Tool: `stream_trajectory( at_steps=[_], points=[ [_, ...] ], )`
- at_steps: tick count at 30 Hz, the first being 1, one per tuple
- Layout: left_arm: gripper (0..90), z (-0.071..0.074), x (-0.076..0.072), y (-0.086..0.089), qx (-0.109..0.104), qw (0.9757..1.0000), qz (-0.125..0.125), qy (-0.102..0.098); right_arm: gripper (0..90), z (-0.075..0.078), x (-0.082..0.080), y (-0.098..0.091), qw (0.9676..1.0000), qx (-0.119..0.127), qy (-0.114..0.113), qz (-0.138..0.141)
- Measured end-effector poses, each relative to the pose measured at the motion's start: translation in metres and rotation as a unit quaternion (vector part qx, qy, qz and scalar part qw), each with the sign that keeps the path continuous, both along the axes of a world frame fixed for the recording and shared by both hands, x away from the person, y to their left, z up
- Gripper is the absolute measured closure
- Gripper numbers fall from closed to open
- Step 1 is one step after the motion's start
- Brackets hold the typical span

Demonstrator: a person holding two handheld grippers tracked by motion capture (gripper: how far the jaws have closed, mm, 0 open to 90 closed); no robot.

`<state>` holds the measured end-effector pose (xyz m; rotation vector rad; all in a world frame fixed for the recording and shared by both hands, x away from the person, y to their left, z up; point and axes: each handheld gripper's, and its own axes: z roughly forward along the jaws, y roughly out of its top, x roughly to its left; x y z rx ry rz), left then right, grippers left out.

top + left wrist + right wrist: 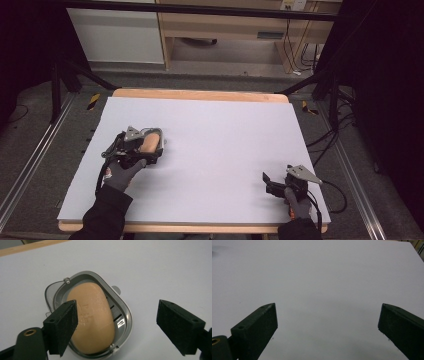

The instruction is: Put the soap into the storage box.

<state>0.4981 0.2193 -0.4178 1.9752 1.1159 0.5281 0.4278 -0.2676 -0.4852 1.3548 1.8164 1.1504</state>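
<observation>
An orange-tan bar of soap (92, 320) lies in a silver metal soap dish (125, 312) with drain slots, on the left part of the white table (225, 130). My left gripper (116, 305) hovers over it, open, with its left jaw above the soap's edge and its right jaw off to the side of the dish; neither pad presses on anything. In the high view the left gripper (142, 145) sits over the soap (149, 141). My right gripper (272, 182) rests near the table's front right corner, and the right gripper (327, 307) stands open above bare table.
The white sheet covers a wooden tabletop whose far edge (200, 94) shows. Dark floor and metal rails (30, 160) flank the table. A wooden shelf unit (225, 25) and cables (330, 135) lie beyond and to the right.
</observation>
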Motion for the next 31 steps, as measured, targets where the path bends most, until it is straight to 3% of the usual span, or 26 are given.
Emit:
stream_trajectory(
  at_steps=[8, 17, 25, 31],
  points=[
    [15.0, -0.001, -0.025, 0.010, -0.015, 0.9996, -0.007, -0.021, 2.7, 0.000, 0.001, 0.000, 1.0000, 0.001, 0.004, -0.003],
    [12.7, -0.010, -0.041, 0.031, -0.014, 0.9997, 0.006, -0.021, 2.7, 0.000, 0.001, 0.000, 1.0000, 0.003, 0.009, -0.003],
    [11.9, -0.024, -0.055, 0.051, -0.009, 0.9997, 0.022, -0.006, 2.7, 0.000, 0.001, 0.000, 1.0000, 0.001, 0.006, -0.004],
    [11.4, -0.040, -0.052, 0.065, 0.008, 0.9993, 0.034, 0.013, 2.7, 0.000, 0.002, 0.000, 0.9999, 0.001, 0.009, -0.004]
  ],
)
